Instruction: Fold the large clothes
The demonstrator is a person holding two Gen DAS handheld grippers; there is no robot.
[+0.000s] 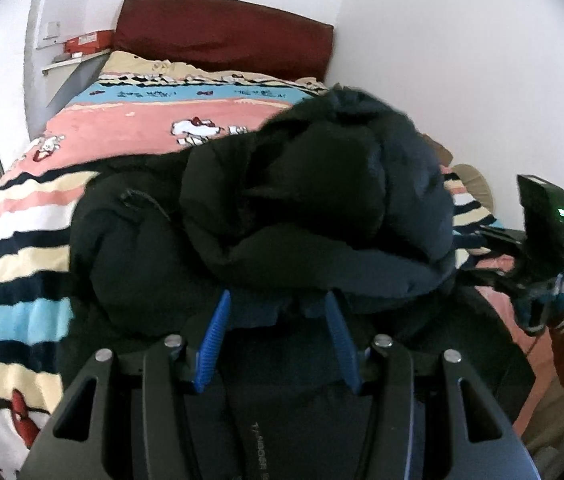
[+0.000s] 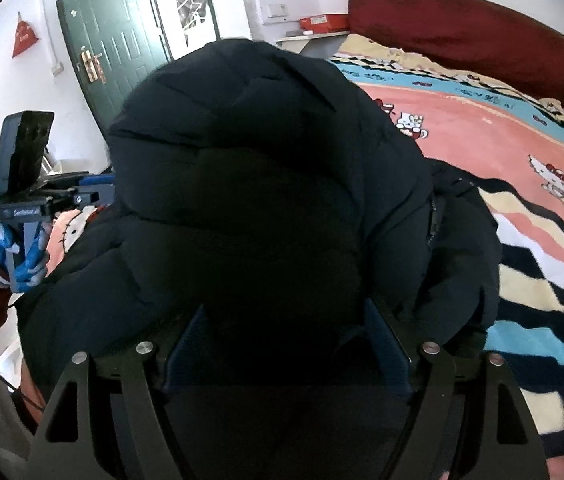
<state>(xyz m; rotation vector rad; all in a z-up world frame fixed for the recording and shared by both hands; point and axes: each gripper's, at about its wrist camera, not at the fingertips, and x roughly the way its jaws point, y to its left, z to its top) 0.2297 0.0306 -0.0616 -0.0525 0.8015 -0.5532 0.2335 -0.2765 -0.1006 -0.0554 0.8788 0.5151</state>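
A bulky black quilted puffer jacket (image 1: pixel 282 208) lay bunched in a heap on the bed's striped pink, blue and cream cartoon blanket (image 1: pixel 130 120), well short of the dark red headboard cushion (image 1: pixel 222 32). The left claw (image 1: pixel 278 312) had its blue ribbed fingers (image 1: pixel 214 340) partly apart with a fold of the jacket's lower edge between them; whether they pinched it could not be told. The right claw (image 2: pixel 286 328) stood wide, its dark blue pads pressed into the raised padding, grip unclear. A blue-gloved hand (image 2: pixel 26 252) gripped the left handle.
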